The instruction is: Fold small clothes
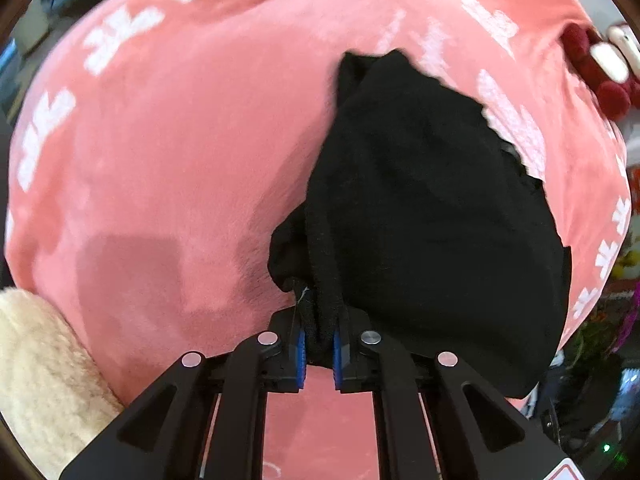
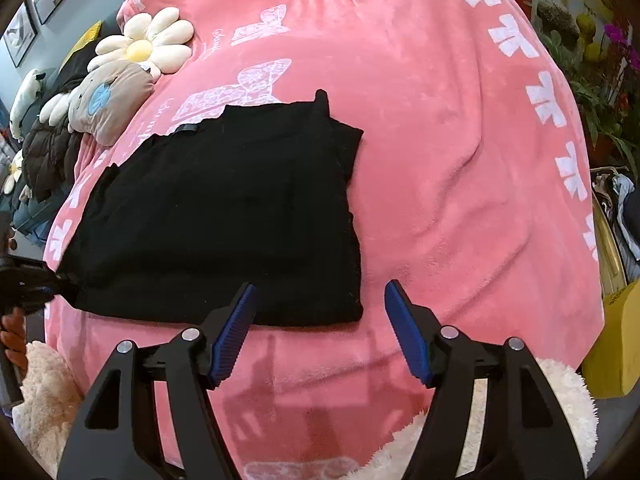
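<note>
A small black garment (image 2: 224, 216) lies folded flat on a pink blanket (image 2: 440, 160) with white bow prints. My left gripper (image 1: 320, 344) is shut on a bunched corner of the black garment (image 1: 432, 208), which spreads away to the right in the left wrist view. In the right wrist view the left gripper (image 2: 60, 284) shows at the garment's near left corner. My right gripper (image 2: 318, 300) is open and empty, just in front of the garment's near edge, its blue pads (image 2: 236, 328) apart.
A daisy-shaped cushion (image 2: 148, 44) and a grey plush toy (image 2: 112, 100) lie at the blanket's far left. Cream fleece (image 1: 40, 368) lies at the near edge. Red and white plush (image 1: 600, 68) sits far right in the left wrist view. Plants and a yellow box (image 2: 612, 344) stand beyond the blanket's right side.
</note>
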A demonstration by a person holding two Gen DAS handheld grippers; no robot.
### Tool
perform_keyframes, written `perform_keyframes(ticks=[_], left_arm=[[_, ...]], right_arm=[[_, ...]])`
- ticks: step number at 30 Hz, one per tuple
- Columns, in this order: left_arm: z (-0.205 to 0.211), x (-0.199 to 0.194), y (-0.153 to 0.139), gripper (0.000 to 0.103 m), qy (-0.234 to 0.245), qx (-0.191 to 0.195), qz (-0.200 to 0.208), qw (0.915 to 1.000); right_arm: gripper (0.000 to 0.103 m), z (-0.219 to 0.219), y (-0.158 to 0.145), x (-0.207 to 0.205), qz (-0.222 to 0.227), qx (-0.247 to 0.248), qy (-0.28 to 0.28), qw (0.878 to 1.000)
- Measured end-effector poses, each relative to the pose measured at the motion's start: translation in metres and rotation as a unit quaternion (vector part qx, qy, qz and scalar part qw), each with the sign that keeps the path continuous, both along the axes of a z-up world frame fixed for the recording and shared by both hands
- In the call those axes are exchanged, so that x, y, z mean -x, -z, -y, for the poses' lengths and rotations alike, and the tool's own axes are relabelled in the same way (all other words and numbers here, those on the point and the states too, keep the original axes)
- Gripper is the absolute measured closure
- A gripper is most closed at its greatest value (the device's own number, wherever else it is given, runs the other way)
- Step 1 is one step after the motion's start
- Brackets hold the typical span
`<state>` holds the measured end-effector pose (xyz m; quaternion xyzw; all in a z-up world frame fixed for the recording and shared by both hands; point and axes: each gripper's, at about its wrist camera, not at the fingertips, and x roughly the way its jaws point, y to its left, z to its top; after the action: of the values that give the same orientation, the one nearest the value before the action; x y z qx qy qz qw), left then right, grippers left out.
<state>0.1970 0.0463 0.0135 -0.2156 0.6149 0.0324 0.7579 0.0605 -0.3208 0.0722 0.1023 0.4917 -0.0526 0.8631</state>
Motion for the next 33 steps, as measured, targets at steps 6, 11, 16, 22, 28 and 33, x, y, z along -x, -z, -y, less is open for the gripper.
perform_keyframes(ticks=[6,11,16,22,28,33], left_arm=[[0.03,0.002,-0.042,0.097,0.044,-0.048,0.046,0.9968],[0.062,0.004,-0.07,0.097,0.089,-0.086,0.077,0.9893],[0.107,0.0,-0.088,0.098,0.129,-0.106,0.093,0.9816],[0.163,-0.003,-0.097,0.098,0.174,-0.109,0.109,0.9726],[0.228,-0.003,-0.089,0.098,0.225,-0.11,0.107,0.9621],[0.266,0.007,-0.06,0.098,0.27,-0.113,0.081,0.9527]], right_arm=[[0.032,0.008,0.001,0.0,0.006,-0.022,0.011,1.0],[0.031,0.012,-0.001,0.003,0.017,-0.041,0.02,0.999],[0.031,0.019,-0.002,0.006,0.028,-0.065,0.031,0.997],[0.031,0.036,-0.004,0.012,0.046,-0.11,0.064,0.991],[0.025,0.057,-0.003,0.021,0.064,-0.158,0.112,0.979],[0.025,0.07,-0.001,0.027,0.074,-0.194,0.142,0.968]])
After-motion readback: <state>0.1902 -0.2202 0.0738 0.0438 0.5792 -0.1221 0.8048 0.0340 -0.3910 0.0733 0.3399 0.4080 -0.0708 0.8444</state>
